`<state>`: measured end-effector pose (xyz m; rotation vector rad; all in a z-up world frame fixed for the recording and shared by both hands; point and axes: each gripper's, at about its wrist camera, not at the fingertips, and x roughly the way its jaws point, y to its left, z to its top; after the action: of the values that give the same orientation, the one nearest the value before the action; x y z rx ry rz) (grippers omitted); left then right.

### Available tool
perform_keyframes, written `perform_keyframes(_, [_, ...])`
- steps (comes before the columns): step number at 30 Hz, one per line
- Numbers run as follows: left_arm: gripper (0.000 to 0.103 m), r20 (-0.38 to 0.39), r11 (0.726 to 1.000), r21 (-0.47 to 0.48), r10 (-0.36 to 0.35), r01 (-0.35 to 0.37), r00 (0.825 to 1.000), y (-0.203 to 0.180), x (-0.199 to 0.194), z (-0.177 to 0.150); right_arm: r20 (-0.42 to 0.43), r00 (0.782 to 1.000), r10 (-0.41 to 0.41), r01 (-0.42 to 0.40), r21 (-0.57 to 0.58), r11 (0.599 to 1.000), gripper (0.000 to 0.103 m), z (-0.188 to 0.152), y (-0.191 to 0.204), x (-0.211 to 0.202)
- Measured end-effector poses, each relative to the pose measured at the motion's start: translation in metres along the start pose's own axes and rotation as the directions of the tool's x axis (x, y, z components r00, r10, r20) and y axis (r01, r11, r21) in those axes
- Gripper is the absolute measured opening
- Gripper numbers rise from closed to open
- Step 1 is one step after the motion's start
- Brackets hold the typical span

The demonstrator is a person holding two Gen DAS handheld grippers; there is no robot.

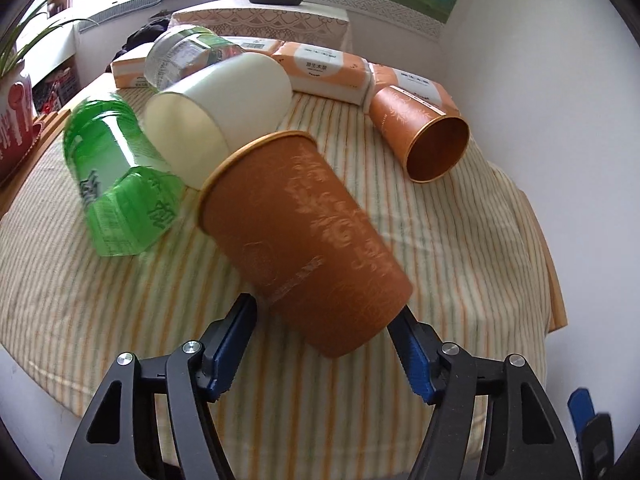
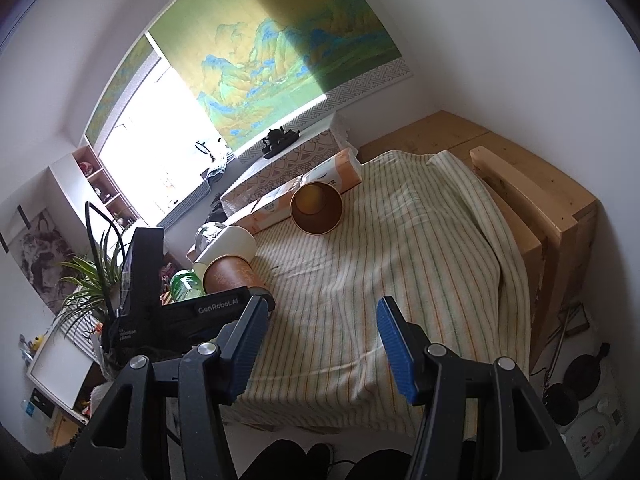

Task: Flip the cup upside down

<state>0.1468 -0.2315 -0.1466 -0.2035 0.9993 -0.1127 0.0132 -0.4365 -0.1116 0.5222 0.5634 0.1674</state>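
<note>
The left hand-held gripper (image 1: 328,328) is pinching the brown cup (image 1: 300,236) by its base, tilted in the air with its rim pointing toward the white cup (image 1: 220,108); swinging on could be knocking that neighbour. Right of the cup, the right hand-held gripper (image 2: 324,320) is hovering wide apart, gripping nothing.
</note>
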Motion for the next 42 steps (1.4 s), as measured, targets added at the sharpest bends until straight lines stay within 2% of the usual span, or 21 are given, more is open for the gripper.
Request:
perform_keyframes(3, [0.071, 0.000, 0.999, -0.028, -0.023, 0.023, 1.000, 0.012, -0.006, -0.004, -0.001, 1.000, 0.001, -0.001, -0.003, 1.000, 0.053, 0.000, 0.001, 0.002])
perform_keyframes(5, [0.074, -0.002, 0.998, -0.030, -0.049, 0.049, 0.999, 0.013, -0.010, -0.005, -0.018, 1.000, 0.008, -0.008, -0.019, 1.000, 0.057, 0.002, 0.006, 0.010])
perform_keyframes(7, [0.083, 0.030, 0.998, -0.007, -0.058, 0.058, 0.998, 0.009, -0.018, -0.006, -0.033, 0.999, 0.030, -0.031, -0.038, 0.999, 0.057, 0.005, 0.012, 0.020])
perform_keyframes(9, [0.085, 0.059, 0.997, 0.045, -0.058, 0.055, 0.997, 0.002, -0.025, -0.007, -0.070, 0.996, 0.058, -0.061, -0.048, 0.997, 0.057, 0.012, 0.019, 0.039])
perform_keyframes(12, [0.085, 0.102, 0.996, 0.068, -0.059, 0.053, 0.993, 0.002, -0.033, -0.006, -0.161, 0.978, 0.134, -0.139, -0.025, 0.990, 0.057, 0.028, 0.023, 0.072])
perform_keyframes(13, [0.085, 0.104, 0.996, 0.071, -0.059, 0.052, 0.993, 0.004, -0.034, -0.004, -0.192, 0.966, 0.173, -0.177, -0.004, 0.984, 0.057, 0.034, 0.023, 0.084])
perform_keyframes(14, [0.085, 0.102, 0.996, 0.066, -0.066, 0.060, 0.993, 0.007, -0.037, -0.004, -0.230, 0.949, 0.213, -0.213, 0.026, 0.977, 0.057, 0.041, 0.021, 0.097])
perform_keyframes(16, [0.085, 0.097, 0.993, 0.065, -0.104, 0.098, 0.990, 0.018, -0.043, -0.006, -0.259, 0.935, 0.240, -0.234, 0.057, 0.971, 0.057, 0.051, 0.020, 0.114])
perform_keyframes(18, [0.085, 0.102, 0.991, 0.101, -0.102, 0.092, 0.990, 0.024, -0.052, -0.012, -0.302, 0.922, 0.241, -0.241, 0.036, 0.970, 0.057, 0.056, 0.024, 0.128])
perform_keyframes(20, [0.085, 0.119, 0.989, 0.131, -0.091, 0.076, 0.989, 0.034, -0.063, -0.018, -0.338, 0.915, 0.222, -0.247, -0.033, 0.969, 0.057, 0.056, 0.036, 0.137])
perform_keyframes(24, [0.085, 0.121, 0.989, 0.126, -0.088, 0.073, 0.989, 0.051, -0.070, -0.022, -0.386, 0.904, 0.184, -0.267, -0.173, 0.948, 0.058, 0.044, 0.067, 0.144])
perform_keyframes(26, [0.085, 0.134, 0.990, 0.126, -0.078, 0.061, 0.988, 0.057, -0.073, -0.023, -0.392, 0.906, 0.163, -0.264, -0.220, 0.939, 0.062, 0.037, 0.076, 0.145])
perform_keyframes(27, [0.085, 0.131, 0.990, 0.123, -0.079, 0.063, 0.988, 0.060, -0.073, -0.022, -0.393, 0.907, 0.148, -0.261, -0.251, 0.932, 0.067, 0.033, 0.081, 0.146])
perform_keyframes(30, [0.085, 0.117, 0.989, 0.133, -0.081, 0.066, 0.990, 0.063, -0.070, -0.020, -0.396, 0.915, 0.083, -0.228, -0.334, 0.915, 0.069, 0.023, 0.095, 0.152])
perform_keyframes(35, [0.085, 0.119, 0.985, 0.159, -0.093, 0.074, 0.989, 0.070, -0.072, -0.027, -0.429, 0.900, 0.079, -0.238, -0.332, 0.913, 0.069, 0.013, 0.104, 0.158])
perform_keyframes(42, [0.085, 0.130, 0.979, 0.199, -0.067, 0.040, 0.989, 0.089, -0.080, -0.039, -0.419, 0.907, 0.040, -0.194, -0.331, 0.923, 0.069, 0.004, 0.105, 0.167])
